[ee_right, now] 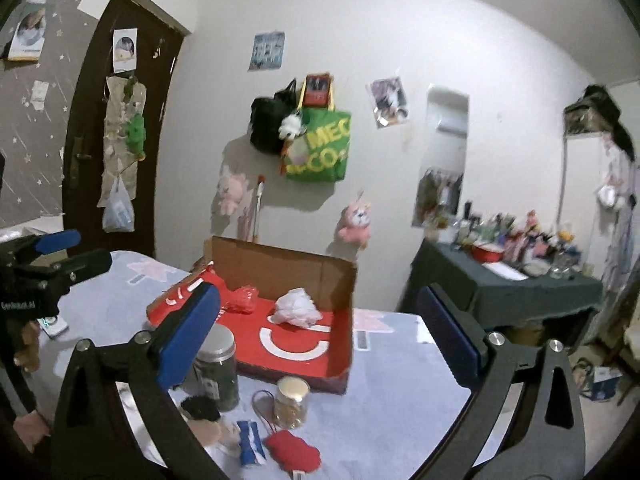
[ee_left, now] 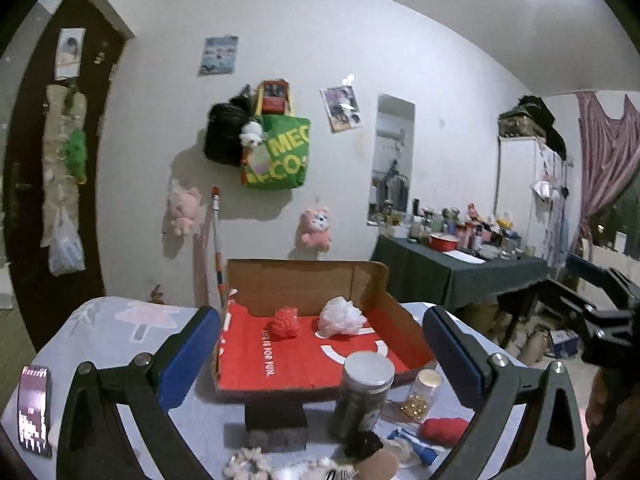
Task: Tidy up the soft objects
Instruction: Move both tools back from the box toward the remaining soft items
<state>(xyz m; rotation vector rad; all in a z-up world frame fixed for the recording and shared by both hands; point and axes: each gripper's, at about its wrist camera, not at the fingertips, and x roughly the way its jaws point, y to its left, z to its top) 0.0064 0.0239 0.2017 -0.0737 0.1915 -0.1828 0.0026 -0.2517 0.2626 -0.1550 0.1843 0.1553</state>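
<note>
A red-lined cardboard box [ee_left: 296, 364] [ee_right: 304, 356] sits on the table and holds a red knitted soft thing [ee_left: 285, 321] [ee_right: 240, 300] and a white crumpled soft thing [ee_left: 340, 316] [ee_right: 297, 307]. In front of it lie a red felt pouch [ee_left: 442, 430] [ee_right: 294, 452], a black fuzzy piece [ee_left: 362, 444] [ee_right: 200, 407], a tan puff [ee_left: 376, 465] [ee_right: 204, 431] and a white scrunchie [ee_left: 248, 462]. My left gripper [ee_left: 320, 356] is open and empty above the table's near side. My right gripper [ee_right: 320, 340] is open and empty, to the right of the left one.
A tall jar with a silver lid [ee_left: 362, 394] [ee_right: 214, 368], a small jar of gold bits [ee_left: 420, 396] [ee_right: 291, 402] and a blue-white packet [ee_left: 414, 444] [ee_right: 249, 442] stand near the box. A phone [ee_left: 34, 410] lies at the left. A dark cluttered table [ee_left: 460, 272] stands beyond.
</note>
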